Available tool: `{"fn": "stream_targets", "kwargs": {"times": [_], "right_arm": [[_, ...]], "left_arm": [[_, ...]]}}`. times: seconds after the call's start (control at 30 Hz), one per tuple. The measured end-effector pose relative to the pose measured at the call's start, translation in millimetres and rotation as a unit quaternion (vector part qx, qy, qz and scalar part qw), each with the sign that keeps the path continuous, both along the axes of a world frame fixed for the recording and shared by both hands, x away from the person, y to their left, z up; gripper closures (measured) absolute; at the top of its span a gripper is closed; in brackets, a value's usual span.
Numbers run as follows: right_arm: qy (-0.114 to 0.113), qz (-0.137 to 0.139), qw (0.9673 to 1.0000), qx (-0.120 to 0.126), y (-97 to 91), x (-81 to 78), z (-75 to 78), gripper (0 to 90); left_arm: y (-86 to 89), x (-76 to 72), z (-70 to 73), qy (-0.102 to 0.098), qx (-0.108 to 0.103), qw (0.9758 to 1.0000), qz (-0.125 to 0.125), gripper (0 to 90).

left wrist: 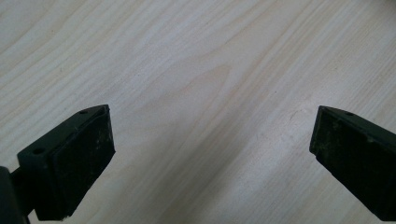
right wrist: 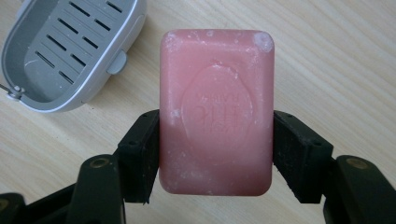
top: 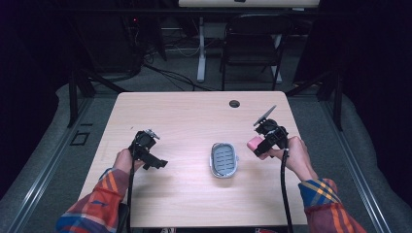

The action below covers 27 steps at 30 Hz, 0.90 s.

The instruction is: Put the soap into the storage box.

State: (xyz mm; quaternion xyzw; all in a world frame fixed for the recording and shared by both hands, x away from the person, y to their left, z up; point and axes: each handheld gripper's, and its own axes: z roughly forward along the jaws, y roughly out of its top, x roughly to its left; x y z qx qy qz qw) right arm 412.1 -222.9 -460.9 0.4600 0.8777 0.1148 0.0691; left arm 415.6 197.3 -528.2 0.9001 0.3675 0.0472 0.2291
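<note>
Gripping the pink soap bar (right wrist: pixel 215 112) by its long sides, the right gripper (right wrist: pixel 215 156) has its fingers (right wrist: pixel 140 154) clamped on it, and the bar hangs above the tabletop (top: pixel 184 121), not resting on it. In the high view the soap (top: pixel 253 144) shows as a pink block at the right gripper (top: pixel 265 141), just to the right of the grey slotted soap dish (top: pixel 224 159), which lies empty near the middle of the tabletop. Judging from this, the pickup is done and the placing is left: the bar has yet to be carried over the dish (right wrist: pixel 70 51) and set down inside it.

The left gripper (top: pixel 154 161) sits well apart on the left side, its fingers (left wrist: pixel 74 163) spread wide over bare wood with nothing between them; it seems to have no part in the work at present.

The embossed lettering on the soap is too blurred to read. The dish is cut off at the top edge of the right gripper view, so its far end cannot be checked there. How high the bar is held cannot be told.
</note>
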Motion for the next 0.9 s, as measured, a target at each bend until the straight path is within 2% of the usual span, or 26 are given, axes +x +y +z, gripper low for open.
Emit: {"fn": "stream_targets", "kwargs": {"times": [0.4,0.73,0.9], "right_arm": [[0.0,0.013,0.9999,-0.008,9.9,2.0,9.5,37.1],[0.0,0.018,0.9998,0.0,18.2,2.7,11.0,37.1],[0.003,0.024,0.9997,-0.004,20.0,2.2,13.8,37.1]], "left_arm": [[-0.3,0.3,-0.3,0.001,0.001,1.0,-0.001,0.0],[-3.2,2.4,-0.5,0.002,-0.003,1.0,-0.003,0.0],[-3.5,2.8,-0.4,0.001,-0.002,1.0,-0.004,0.0]]}}
